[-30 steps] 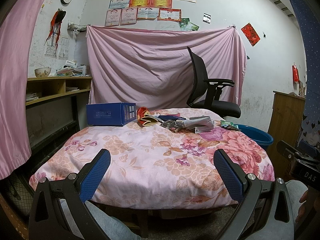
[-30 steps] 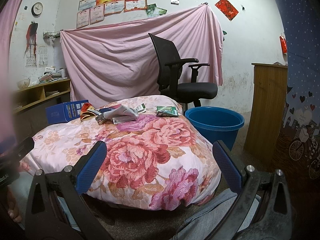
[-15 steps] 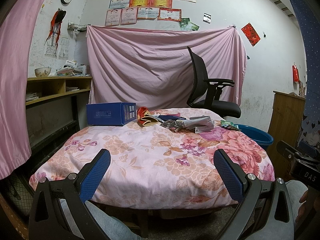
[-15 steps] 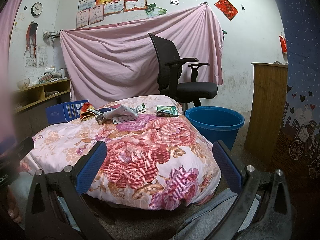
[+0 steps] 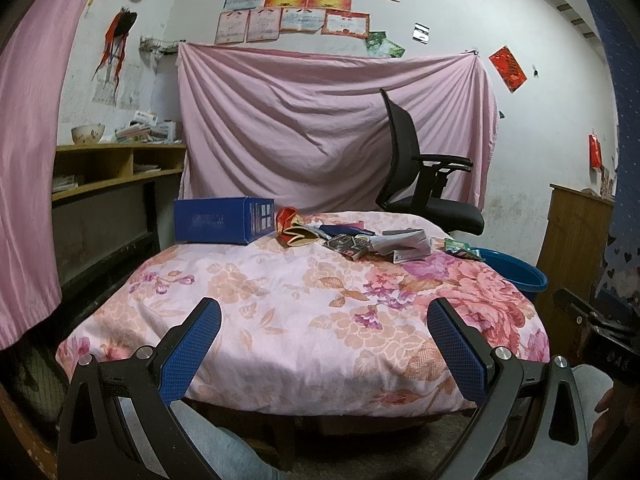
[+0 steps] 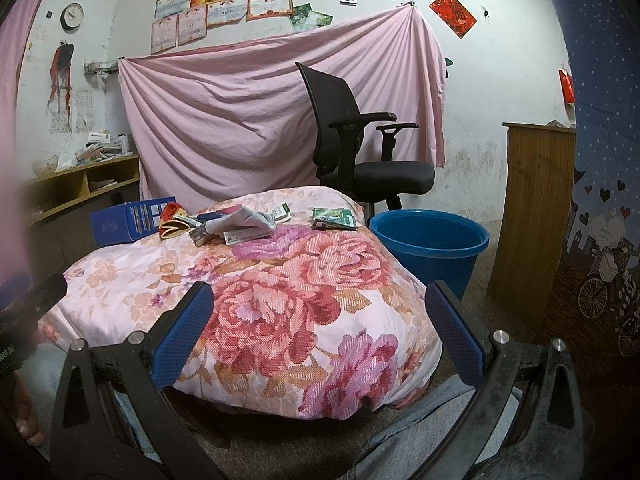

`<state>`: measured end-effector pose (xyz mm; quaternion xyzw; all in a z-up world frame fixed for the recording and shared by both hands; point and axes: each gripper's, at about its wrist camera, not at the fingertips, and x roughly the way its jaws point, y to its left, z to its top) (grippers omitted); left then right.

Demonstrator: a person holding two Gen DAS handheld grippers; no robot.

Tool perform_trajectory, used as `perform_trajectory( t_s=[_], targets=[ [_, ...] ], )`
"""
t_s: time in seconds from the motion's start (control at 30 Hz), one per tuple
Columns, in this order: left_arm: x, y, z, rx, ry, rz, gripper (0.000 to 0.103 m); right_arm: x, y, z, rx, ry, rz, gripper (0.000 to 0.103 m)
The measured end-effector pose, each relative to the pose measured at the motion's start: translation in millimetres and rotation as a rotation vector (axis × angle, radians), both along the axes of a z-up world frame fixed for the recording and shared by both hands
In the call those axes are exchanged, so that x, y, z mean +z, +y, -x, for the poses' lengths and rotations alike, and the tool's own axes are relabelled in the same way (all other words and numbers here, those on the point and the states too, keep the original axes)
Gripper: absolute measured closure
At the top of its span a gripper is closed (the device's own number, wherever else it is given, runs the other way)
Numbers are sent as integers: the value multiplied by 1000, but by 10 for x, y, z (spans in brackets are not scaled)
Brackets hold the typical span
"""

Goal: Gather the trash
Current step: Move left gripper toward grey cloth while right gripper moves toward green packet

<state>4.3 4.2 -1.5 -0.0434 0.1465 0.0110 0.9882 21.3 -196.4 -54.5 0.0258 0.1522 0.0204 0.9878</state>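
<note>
So far: we judge the task not yet begun — nothing is held, and as far as we can see into it the blue bucket (image 6: 430,240) holds no trash.
Left gripper (image 5: 320,344): we hold it low before the near edge of the floral-covered table (image 5: 280,320), jaws spread wide, nothing between them.
Right gripper (image 6: 316,320): likewise low at the near edge, jaws wide apart and empty, pointing toward the table's right side and the bucket beyond.
Trash pile (image 5: 360,240): it lies along the far edge of the table — crumpled white paper (image 6: 248,222), dark wrappers, and a red-and-yellow packet (image 5: 294,232) just beside the blue box (image 5: 222,226) at the far left corner.
Green packet (image 6: 332,218): it sits apart from the pile, at the far right edge, the piece nearest the bucket.
Bucket: it stands on the floor just off the table's right side, in front of the black office chair (image 6: 360,160).
What is left: by our reckoning everything — each piece must be reached across the table, gripped, and carried to the bucket; whether the blue box counts as trash we cannot tell.
Against the earlier frames: we see no change worth naming — both grippers keep the same wide spread and the same low station, and no item on the table has shifted.
</note>
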Motion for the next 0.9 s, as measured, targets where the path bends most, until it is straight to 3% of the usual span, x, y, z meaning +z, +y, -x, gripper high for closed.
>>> perform_trajectory(
  t_s=[0.33, 0.5, 0.73, 0.9],
  targets=[
    [57, 108, -204, 18, 18, 43, 2, 57, -42, -110, 6, 42, -23, 0],
    [144, 139, -457, 8, -5, 66, 2, 180, -125, -274, -20, 5, -29, 0],
    [242, 74, -887, -42, -36, 56, 2, 388, -247, -735, -31, -59, -15, 0],
    [279, 35, -1250, -98, -43, 42, 2, 423, -306, -1142, -18, -49, 5, 0]
  ],
)
